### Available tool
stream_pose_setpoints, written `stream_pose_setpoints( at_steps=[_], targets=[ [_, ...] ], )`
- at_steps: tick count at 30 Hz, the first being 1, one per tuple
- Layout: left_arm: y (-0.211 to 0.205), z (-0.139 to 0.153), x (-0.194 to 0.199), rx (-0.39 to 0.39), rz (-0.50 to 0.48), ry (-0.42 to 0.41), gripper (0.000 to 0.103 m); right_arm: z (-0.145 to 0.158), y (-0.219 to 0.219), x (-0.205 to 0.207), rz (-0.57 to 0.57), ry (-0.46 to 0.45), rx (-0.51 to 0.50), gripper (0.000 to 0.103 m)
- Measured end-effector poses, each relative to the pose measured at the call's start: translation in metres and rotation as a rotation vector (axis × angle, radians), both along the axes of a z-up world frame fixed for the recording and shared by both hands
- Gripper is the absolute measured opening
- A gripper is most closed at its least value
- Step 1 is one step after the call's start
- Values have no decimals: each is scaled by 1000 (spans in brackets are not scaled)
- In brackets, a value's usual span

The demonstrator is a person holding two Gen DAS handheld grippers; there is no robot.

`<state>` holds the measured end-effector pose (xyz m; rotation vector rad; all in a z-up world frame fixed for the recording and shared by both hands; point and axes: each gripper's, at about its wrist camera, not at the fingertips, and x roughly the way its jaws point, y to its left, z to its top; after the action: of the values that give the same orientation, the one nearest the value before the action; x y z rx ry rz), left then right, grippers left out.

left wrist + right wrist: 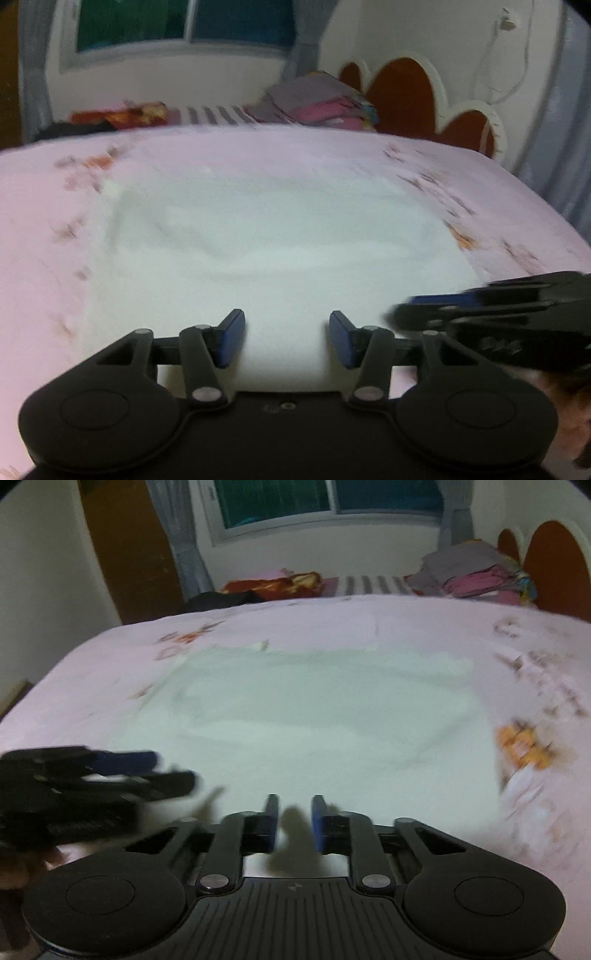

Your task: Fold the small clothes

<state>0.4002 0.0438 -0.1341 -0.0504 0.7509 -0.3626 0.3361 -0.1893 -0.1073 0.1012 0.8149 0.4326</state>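
A pale white garment [280, 236] lies spread flat on the pink bed sheet [40, 206]; it also shows in the right wrist view [317, 716]. My left gripper [286, 338] is open and empty over the garment's near edge. My right gripper [295, 819] is open with a narrower gap, empty, also over the near edge. The right gripper shows blurred at the right of the left wrist view [491, 314]. The left gripper shows blurred at the left of the right wrist view [96, 779]. Both views are motion-blurred.
A stack of folded clothes [317, 103] sits at the far side of the bed by a brown headboard [406, 99]. Red and dark clothes [273, 585] lie at the far left. A window and curtains are behind. The bed edge drops off at the left [44, 672].
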Motion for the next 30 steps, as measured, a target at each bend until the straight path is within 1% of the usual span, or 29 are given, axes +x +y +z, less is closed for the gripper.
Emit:
stream_pose_setpoints(
  at_steps=[1, 2, 3, 4, 6, 8, 9, 11, 13, 17, 19, 21, 22, 24, 28, 30],
  targets=[
    [-1, -3, -2, -10, -4, 9, 45, -2, 6, -5, 8, 3, 4, 17],
    [-3, -6, -3, -11, -2, 16, 40, -3, 11, -8, 20, 1, 10, 14],
    [-3, -8, -4, -5, 8, 25, 40, -4, 16, -10, 24, 6, 15, 12],
    [-1, -10, -5, -6, 20, 31, 40, -5, 19, -13, 26, 13, 19, 12],
    [4, -13, -9, -6, 36, 33, 43, -8, 23, -16, 46, 30, 37, 12],
    [11, -15, -14, 7, 62, 30, 42, -10, 29, -19, 68, 33, 4, 12],
    [17, -14, -16, -5, 75, 27, 42, -11, 28, -20, 62, 31, -3, 12],
    [28, -13, -20, 3, 101, 19, 42, -13, 19, -18, 32, 35, 6, 12],
    [41, -12, -23, 11, 126, 18, 42, -12, 4, -19, -15, 25, -17, 12],
    [63, -11, -25, 14, 175, 15, 42, -10, -41, -23, -139, 26, -32, 12],
    [69, -12, -28, 8, 191, 15, 42, -10, -63, -26, -184, 36, -49, 12],
    [74, -12, -28, -20, 211, 27, 42, -13, -81, -30, -210, 57, -68, 12],
    [76, -13, -28, -39, 220, 33, 42, -15, -86, -31, -210, 72, -67, 12],
    [75, -12, -27, -46, 233, 34, 42, -13, -86, -33, -196, 72, -81, 12],
    [76, -11, -29, -43, 246, 23, 42, 3, -85, -41, -216, 10, -66, 12],
    [76, -14, -29, -29, 243, 36, 42, 0, -84, -37, -225, 14, -82, 12]
  ],
)
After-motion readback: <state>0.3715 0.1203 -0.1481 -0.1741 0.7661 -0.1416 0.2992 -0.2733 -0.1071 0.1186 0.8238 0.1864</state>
